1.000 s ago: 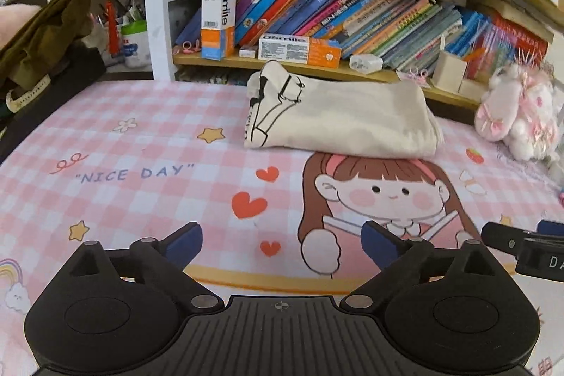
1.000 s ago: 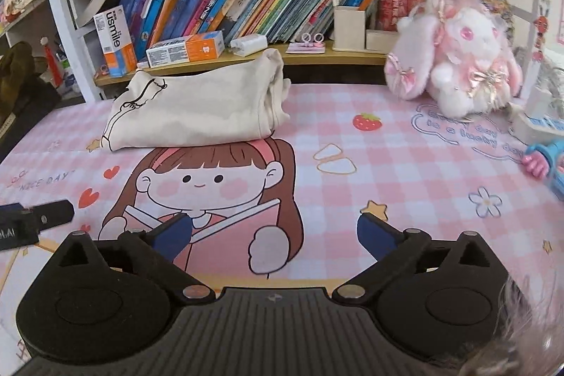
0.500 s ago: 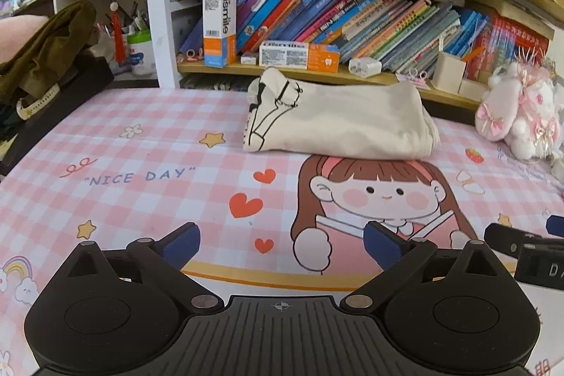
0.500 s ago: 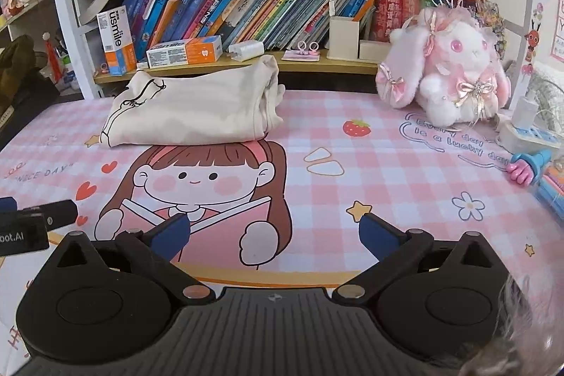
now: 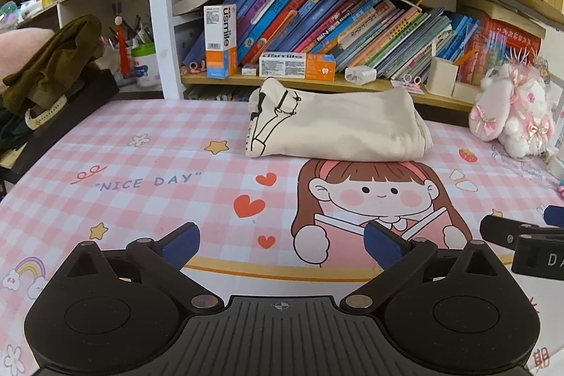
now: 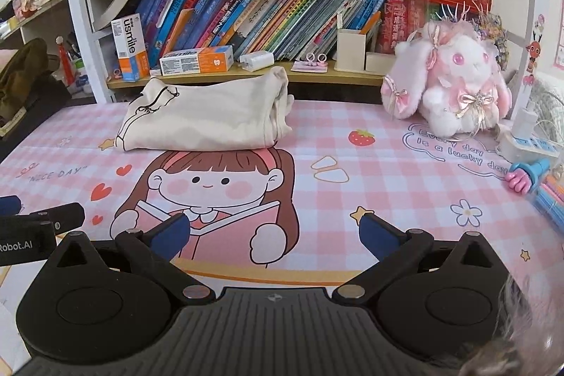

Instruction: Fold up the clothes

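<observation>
Both tools idle over the mat (image 5: 148, 164). My left gripper (image 5: 282, 240) has its fingers (image 5: 181, 240) spread wide with nothing between them, only the printed cartoon girl below. My right gripper (image 6: 275, 233) is the same: fingers (image 6: 377, 231) wide apart, nothing held. The shirt (image 5: 338, 125), cream with a black line drawing at one end, lies well ahead of both finger pairs, at the far edge of the mat just in front of the bookshelf (image 5: 317, 83). From the left tool it sits ahead and slightly right of the gap; from the right tool, ahead and to the left (image 6: 208, 118). It looks like a compact, layered bundle, edges stacked at its right end, so I judge the folding of this piece is done, or nearly so. The stacked end looks a little loose and uneven; whether that needs tidying I cannot say from here. Neither tool touches it. A dark olive garment (image 5: 53, 66) is heaped far left of the left fingers, off the mat; I judge it may be the next item, but nothing shows that for certain. A plush rabbit (image 6: 451, 83) sits far ahead and right of the right fingers, apart from the shirt. Remaining work, as I read it: at most a touch-up, or fetching another piece.
</observation>
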{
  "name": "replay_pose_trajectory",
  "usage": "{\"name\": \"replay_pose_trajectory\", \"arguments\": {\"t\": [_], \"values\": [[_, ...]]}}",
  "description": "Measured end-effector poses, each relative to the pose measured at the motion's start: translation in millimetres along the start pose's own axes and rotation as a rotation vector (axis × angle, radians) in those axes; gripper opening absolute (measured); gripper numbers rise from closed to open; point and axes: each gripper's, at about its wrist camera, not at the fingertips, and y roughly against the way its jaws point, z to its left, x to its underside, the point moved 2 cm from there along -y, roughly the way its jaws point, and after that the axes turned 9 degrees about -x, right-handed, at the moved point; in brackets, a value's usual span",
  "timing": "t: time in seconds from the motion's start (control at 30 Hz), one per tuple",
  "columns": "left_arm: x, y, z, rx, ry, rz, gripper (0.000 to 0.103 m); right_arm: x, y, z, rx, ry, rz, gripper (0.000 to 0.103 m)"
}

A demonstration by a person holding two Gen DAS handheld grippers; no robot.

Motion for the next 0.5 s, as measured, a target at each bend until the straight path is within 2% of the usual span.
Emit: {"name": "replay_pose_trajectory", "arguments": {"t": [0.5], "values": [[0.4, 9.5, 0.3, -0.004, 0.003, -0.010, 0.101, 1.1, 4.5, 2.6, -0.016, 0.003, -0.002, 0.103]]}}
